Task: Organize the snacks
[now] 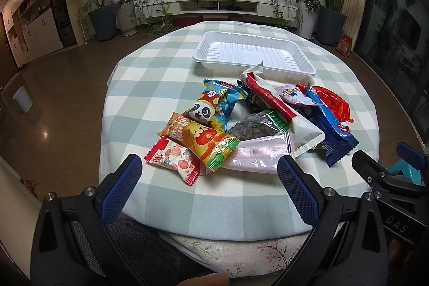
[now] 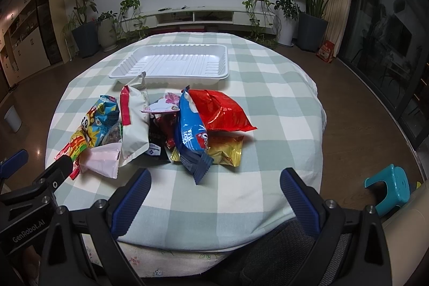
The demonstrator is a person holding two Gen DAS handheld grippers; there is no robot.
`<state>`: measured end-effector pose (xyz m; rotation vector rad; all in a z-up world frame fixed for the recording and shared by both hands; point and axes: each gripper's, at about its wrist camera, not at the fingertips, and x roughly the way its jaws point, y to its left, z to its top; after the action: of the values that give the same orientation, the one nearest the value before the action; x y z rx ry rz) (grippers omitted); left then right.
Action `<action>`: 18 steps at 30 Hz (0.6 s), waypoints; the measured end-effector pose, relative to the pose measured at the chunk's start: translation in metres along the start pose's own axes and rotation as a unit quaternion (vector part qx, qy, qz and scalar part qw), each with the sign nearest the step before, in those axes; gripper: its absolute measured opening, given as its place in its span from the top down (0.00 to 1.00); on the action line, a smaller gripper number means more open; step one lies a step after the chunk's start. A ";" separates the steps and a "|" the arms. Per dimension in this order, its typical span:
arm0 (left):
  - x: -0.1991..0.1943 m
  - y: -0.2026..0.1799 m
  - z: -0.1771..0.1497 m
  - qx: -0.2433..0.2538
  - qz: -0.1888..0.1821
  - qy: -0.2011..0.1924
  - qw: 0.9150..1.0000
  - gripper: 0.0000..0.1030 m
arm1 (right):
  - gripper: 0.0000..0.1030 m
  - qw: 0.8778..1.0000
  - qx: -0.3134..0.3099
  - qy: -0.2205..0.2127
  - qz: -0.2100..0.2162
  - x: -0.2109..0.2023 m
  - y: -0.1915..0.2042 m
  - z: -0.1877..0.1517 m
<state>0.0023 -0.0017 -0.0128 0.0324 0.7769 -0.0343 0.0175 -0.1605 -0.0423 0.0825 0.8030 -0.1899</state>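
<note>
Tray (image 1: 211, 51) at far side of table (image 1: 150, 87); heap of snack packets (image 1: 241, 125) in front of tray, mid-table; stool (image 2: 388, 189) right of table, on floor.

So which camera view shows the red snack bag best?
The right wrist view: the red snack bag lies nearly whole on top of the pile, resting on the blue packet. The left wrist view shows only part of it, behind that blue packet.
</note>
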 end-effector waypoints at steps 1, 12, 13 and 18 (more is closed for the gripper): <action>0.000 0.000 -0.001 0.000 -0.001 0.000 1.000 0.01 | 0.04 1.000 0.001 0.000 0.000 -0.001 -0.004 0.004; 0.004 0.007 -0.001 0.004 -0.024 0.018 1.000 0.01 | 0.04 1.000 0.004 0.010 0.013 -0.005 -0.005 -0.003; 0.005 0.012 0.000 0.005 -0.033 0.024 0.999 0.01 | 0.04 1.000 0.008 0.011 0.019 -0.005 -0.006 -0.004; 0.007 0.057 -0.003 -0.016 -0.105 0.041 0.993 0.01 | 0.04 0.987 0.084 0.046 0.132 -0.007 -0.043 0.003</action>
<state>0.0072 0.0549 -0.0189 -0.0799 0.8598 -0.2219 0.0067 -0.2019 -0.0351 0.3568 0.8584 -0.0027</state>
